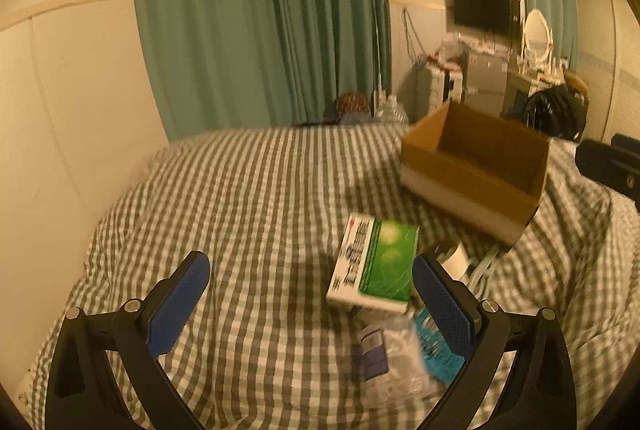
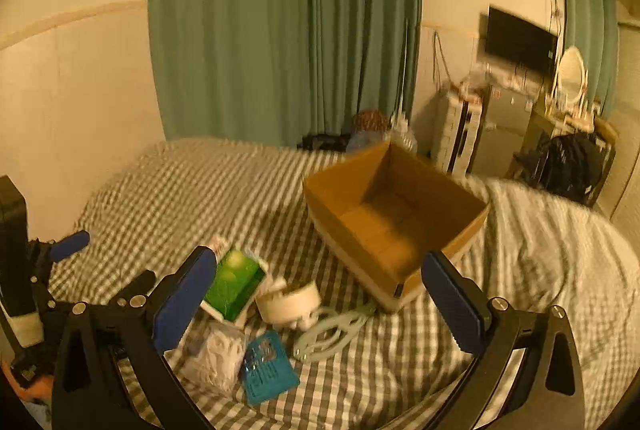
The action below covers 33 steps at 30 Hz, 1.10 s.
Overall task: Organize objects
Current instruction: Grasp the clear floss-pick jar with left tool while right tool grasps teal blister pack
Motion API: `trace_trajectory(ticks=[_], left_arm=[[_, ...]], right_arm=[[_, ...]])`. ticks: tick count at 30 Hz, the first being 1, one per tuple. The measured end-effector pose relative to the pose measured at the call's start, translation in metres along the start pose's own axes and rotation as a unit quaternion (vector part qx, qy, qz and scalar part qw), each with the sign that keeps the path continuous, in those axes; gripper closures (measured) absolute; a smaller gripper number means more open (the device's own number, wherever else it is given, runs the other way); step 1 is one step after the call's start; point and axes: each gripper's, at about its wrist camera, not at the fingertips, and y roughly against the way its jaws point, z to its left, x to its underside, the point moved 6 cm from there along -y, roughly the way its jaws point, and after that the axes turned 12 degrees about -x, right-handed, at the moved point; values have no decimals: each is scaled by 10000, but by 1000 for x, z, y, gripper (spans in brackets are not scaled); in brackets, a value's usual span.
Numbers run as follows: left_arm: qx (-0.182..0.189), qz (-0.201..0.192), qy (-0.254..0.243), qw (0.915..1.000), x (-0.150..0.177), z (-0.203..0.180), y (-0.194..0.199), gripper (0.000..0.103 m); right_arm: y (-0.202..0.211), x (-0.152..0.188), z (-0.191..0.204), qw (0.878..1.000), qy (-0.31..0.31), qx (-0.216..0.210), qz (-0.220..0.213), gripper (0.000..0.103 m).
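On a checked bedspread (image 1: 248, 189) lies a green-and-white box (image 1: 376, 262), just inside the right finger of my open left gripper (image 1: 310, 262). Below it are a clear plastic bag (image 1: 396, 358) and a teal packet (image 1: 436, 350). In the right wrist view my right gripper (image 2: 318, 262) is open and empty above the same pile: the green-and-white box (image 2: 236, 282), a white tape roll (image 2: 288, 302), a pale green clip (image 2: 332, 330), the teal packet (image 2: 268, 366) and a white bag (image 2: 216, 350). An open, empty cardboard box (image 2: 392, 222) sits just behind.
The cardboard box (image 1: 476, 165) stands on the bed's far right side. A cream wall borders the bed on the left, with green curtains (image 1: 260, 17) behind. Beyond the bed are drawers, a small fridge, a TV (image 2: 520, 41) and a black bag (image 2: 572, 161). My left gripper (image 2: 108, 266) shows at the right view's left edge.
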Motion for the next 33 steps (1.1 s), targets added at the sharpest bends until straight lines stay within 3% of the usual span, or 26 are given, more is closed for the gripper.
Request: trace_trajectory(ticks=[8,14,19,21,23,28,33], left_arm=[[255,763,-285,9964,57,-26,-43,0],[657,1229,-710,9877,95,-57,-54,0],[862,1314,-994,9826,105,-75,-59,0],[991,1441,-1111,9783,114,-84,-63,5],[1307,1572,-1047,9733,121,-87,-65,34],[1398,1583,-693,9750,116,-58,-51,36],[888,1531,-281,9838,103,1,-47,36]], right_arm=[[-57,52,-24,9949,-275,92,961,0],[-67,60,-28,9918,-326,167,1226,0],[-69,61,-27,9907,-312,229,1307,0],[-72,63,-27,9901,-296,257,1349,0],[-73,65,-26,9896,-247,270,1394,0],[-79,71,-18,9872,-65,300,1563,0],[-103,92,7,9749,343,-23,2199,0]])
